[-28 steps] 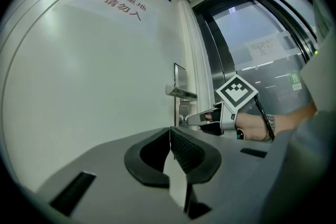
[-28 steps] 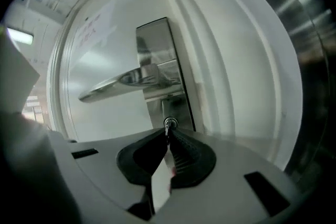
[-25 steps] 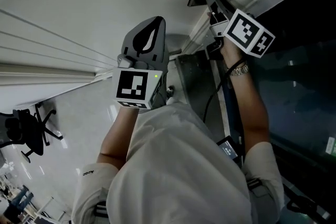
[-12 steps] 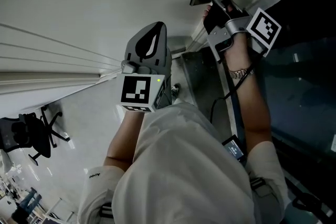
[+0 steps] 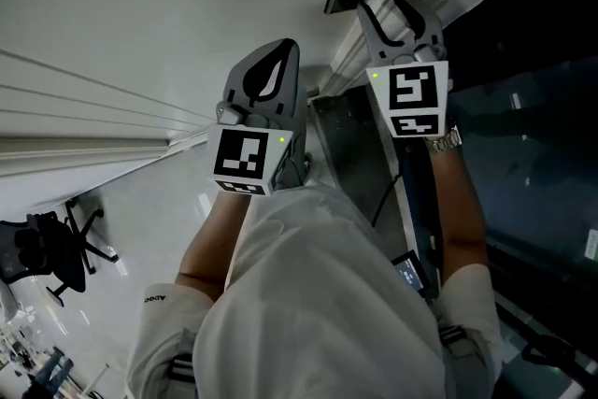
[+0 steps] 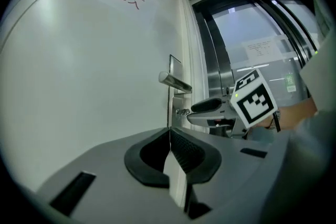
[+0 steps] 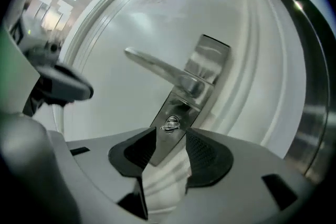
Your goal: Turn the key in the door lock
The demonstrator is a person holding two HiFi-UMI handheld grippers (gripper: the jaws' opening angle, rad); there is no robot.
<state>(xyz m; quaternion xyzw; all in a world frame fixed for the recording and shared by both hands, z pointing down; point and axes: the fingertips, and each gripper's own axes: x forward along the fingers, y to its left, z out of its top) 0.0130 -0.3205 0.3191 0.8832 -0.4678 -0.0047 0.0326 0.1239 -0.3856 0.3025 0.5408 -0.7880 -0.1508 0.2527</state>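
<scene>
Your right tool (image 7: 170, 138) has just opened wide and holds nothing. The key (image 7: 169, 124) sits between its tips, untouched, at 7 o'clock from the door handle (image 7: 157, 68). It looks small, hard and slippery, so pinch its flat head. Your left tool (image 6: 169, 136) is closed and empty.

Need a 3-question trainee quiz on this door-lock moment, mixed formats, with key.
1. The left gripper has its jaws: A) together, nothing between them B) clamped on a cable C) wide apart.
2. True or false: in the right gripper view, the lever handle sits above the key on the lock plate.
3. Fill in: the right gripper has its jaws ____.
Key: 1 A. 2 True. 3 Apart: they have just been opening, and the key stands at the gap between their tips with no pad pressing on it.
</scene>
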